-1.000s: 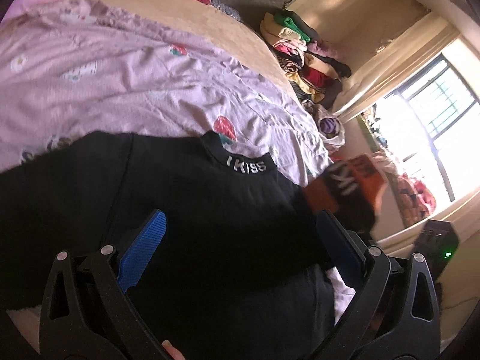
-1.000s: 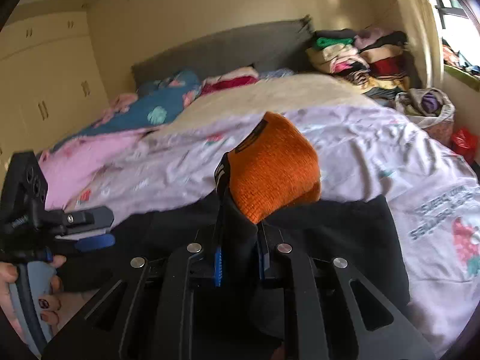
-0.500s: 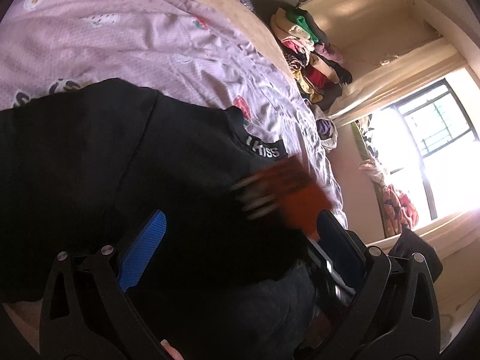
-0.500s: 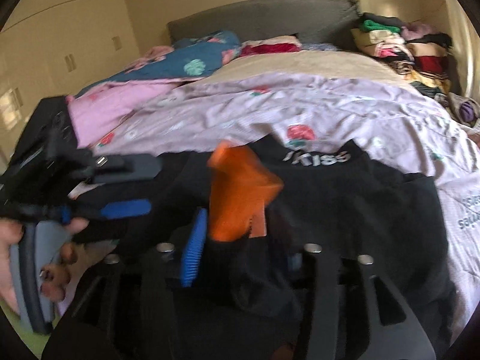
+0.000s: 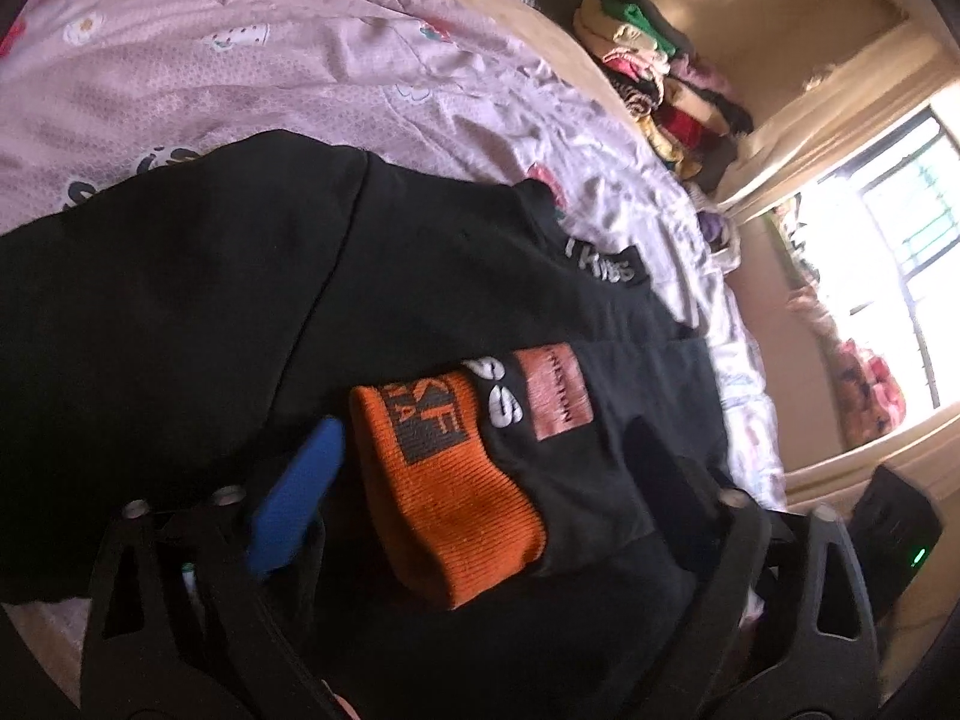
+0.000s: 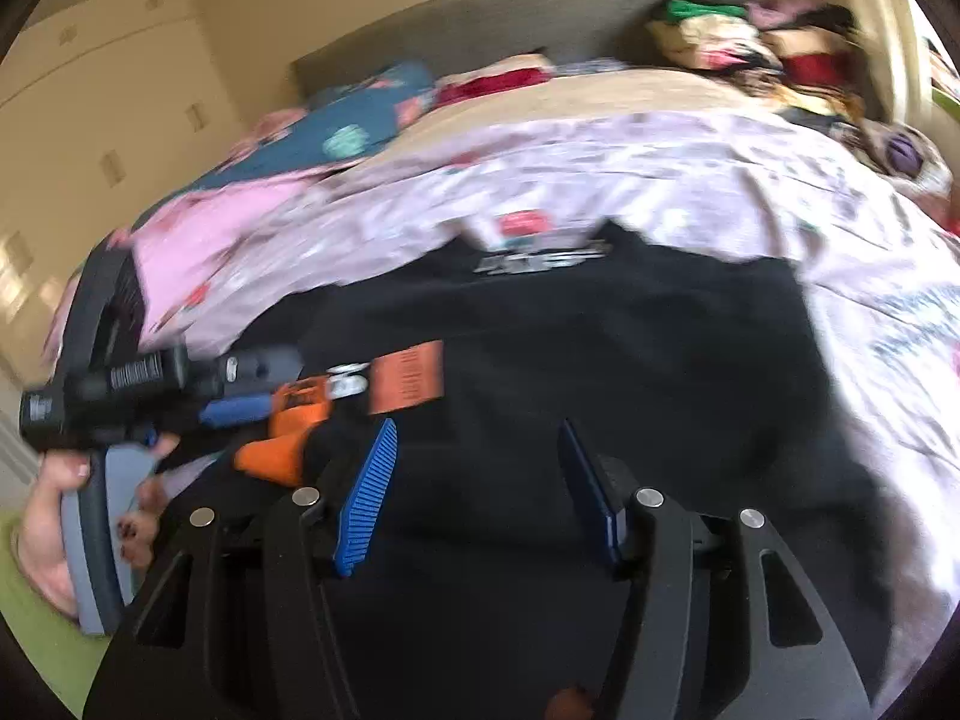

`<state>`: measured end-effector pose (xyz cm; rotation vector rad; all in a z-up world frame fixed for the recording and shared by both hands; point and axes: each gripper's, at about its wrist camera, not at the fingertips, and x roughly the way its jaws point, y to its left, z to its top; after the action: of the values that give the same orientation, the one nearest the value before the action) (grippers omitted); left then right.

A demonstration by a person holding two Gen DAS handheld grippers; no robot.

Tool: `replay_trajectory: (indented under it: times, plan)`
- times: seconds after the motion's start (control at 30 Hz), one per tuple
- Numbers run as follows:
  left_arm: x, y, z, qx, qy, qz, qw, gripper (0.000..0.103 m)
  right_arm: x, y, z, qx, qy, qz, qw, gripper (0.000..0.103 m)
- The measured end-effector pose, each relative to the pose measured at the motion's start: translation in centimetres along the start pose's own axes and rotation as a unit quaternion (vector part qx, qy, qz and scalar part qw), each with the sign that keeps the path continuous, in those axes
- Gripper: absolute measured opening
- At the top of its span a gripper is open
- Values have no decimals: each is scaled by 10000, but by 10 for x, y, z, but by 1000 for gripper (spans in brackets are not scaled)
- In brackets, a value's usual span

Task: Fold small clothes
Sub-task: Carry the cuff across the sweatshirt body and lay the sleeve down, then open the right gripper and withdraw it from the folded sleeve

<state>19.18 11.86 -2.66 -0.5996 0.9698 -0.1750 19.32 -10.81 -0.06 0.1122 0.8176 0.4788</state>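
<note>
A black top [image 5: 180,312] with a white-lettered collar [image 5: 600,267] lies flat on the bed. Its sleeve, with an orange cuff [image 5: 444,492] and an orange patch [image 5: 555,393], is folded across the body. My left gripper [image 5: 480,480] is open, its fingers on either side of the orange cuff, just above it. In the right wrist view the top [image 6: 630,348] fills the foreground. My right gripper [image 6: 474,480] is open and empty above the black cloth. The left gripper [image 6: 240,396] shows at the left, next to the cuff [image 6: 282,450].
The bed carries a lilac printed sheet [image 5: 300,60] and pillows [image 6: 360,120] by a grey headboard [image 6: 480,24]. A pile of folded clothes [image 5: 660,78] stands at the far corner. A bright window [image 5: 900,240] is at the right.
My right gripper has carried the sleeve across the top's body, let go of the orange cuff and opened. The cuff now lies between my left gripper's fingers.
</note>
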Motion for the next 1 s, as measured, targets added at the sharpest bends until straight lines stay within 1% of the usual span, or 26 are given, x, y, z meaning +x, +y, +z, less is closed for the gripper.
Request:
replay_trajectory:
  times: [0.03,0.1,0.13,0.17,0.2,0.27,0.33,0.4,0.5,0.53,0.6,0.7,0.77,0.83,0.9,0.93,1.0]
  plan:
    - [4,-2,-2,70,37,93,9999,59,-3,-6,1,73,-35,-55,10000,55]
    - [12,-6,-7,258,43,384,9989,40,-11,-22,1,258,-137,-248,9993,55]
    - [15,-8,-10,409,15,519,9978,34,-15,-29,1,322,-182,-345,9987,55]
    - [15,-10,-12,484,-14,568,9972,18,-20,-37,1,392,-240,-461,9979,55]
    - [15,-12,-12,534,-32,569,9969,6,-23,-44,1,447,-272,-578,9970,55]
    - [4,-18,-12,666,-141,440,9967,4,-29,-59,1,592,-308,-796,9946,55]
    - [-13,-26,-13,847,-290,389,9952,4,-33,-72,2,706,-321,-942,9925,55]
    - [-21,-29,-15,982,-314,452,9936,4,-35,-81,2,743,-312,-1055,9911,55]
    - [-9,-22,-17,1015,-118,710,9922,7,-28,-87,2,771,-189,-1335,9879,55]
    - [-6,-19,-18,992,-86,756,9921,9,-26,-88,2,790,-164,-1327,9879,55]
    - [-3,-16,-16,962,-44,934,9910,24,-23,-85,1,747,-104,-1282,9889,55]
    - [-16,-21,-15,1078,-311,1153,9870,29,-15,-76,4,518,-44,-1259,9907,55]
    - [-32,-29,-13,1253,-644,1297,9815,33,-6,-68,4,332,66,-1213,9920,55]
    - [-39,-39,-15,1426,-774,1350,9775,35,3,-64,5,244,190,-1187,9924,55]
    - [-35,-46,-18,1554,-659,1251,9777,37,14,-62,4,188,381,-1257,9912,56]
    - [-28,-48,-22,1602,-500,1199,9785,37,18,-63,3,182,465,-1328,9899,57]
    - [-12,-47,-27,1678,-272,1316,9766,37,24,-67,0,190,642,-1464,9870,57]
